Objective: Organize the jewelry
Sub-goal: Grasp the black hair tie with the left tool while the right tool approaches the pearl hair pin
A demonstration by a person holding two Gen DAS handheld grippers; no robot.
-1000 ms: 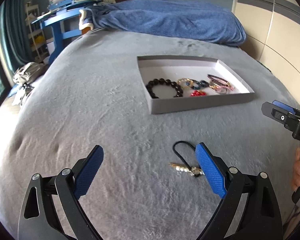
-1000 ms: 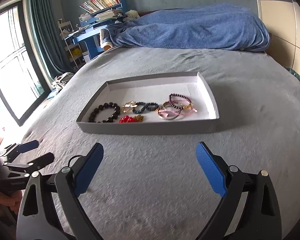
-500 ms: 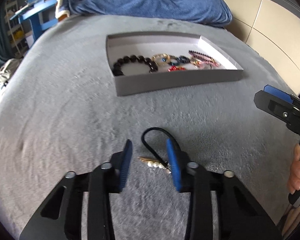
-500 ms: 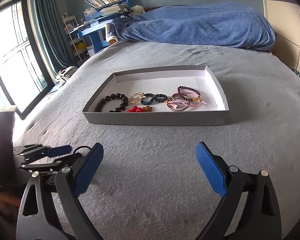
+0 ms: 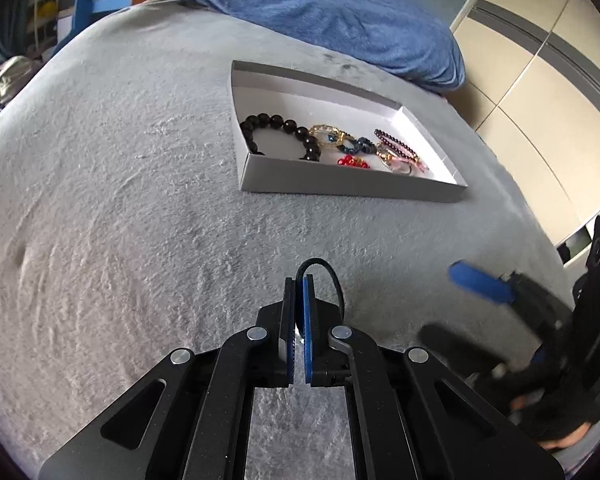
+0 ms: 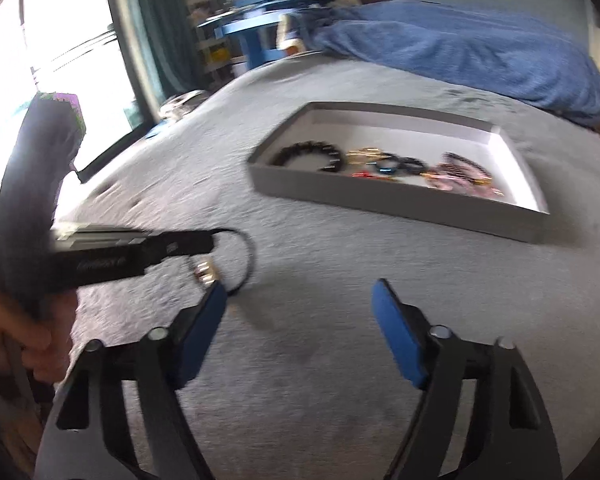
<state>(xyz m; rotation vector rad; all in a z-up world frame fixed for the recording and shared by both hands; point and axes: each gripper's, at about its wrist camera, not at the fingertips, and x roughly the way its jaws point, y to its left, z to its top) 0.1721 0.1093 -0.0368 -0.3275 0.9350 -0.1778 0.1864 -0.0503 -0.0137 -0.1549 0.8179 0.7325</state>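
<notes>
My left gripper [image 5: 299,292] is clamped on the black cord bracelet [image 5: 332,276], right gripper [image 6: 296,312] half-open and empty, next it goes into the tray [image 5: 340,190].

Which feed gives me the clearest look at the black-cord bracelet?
The right wrist view: it shows the black-cord bracelet from the side, with its loop and metal charm beyond the left gripper. The left wrist view shows only the cord loop past the shut fingers.
</notes>
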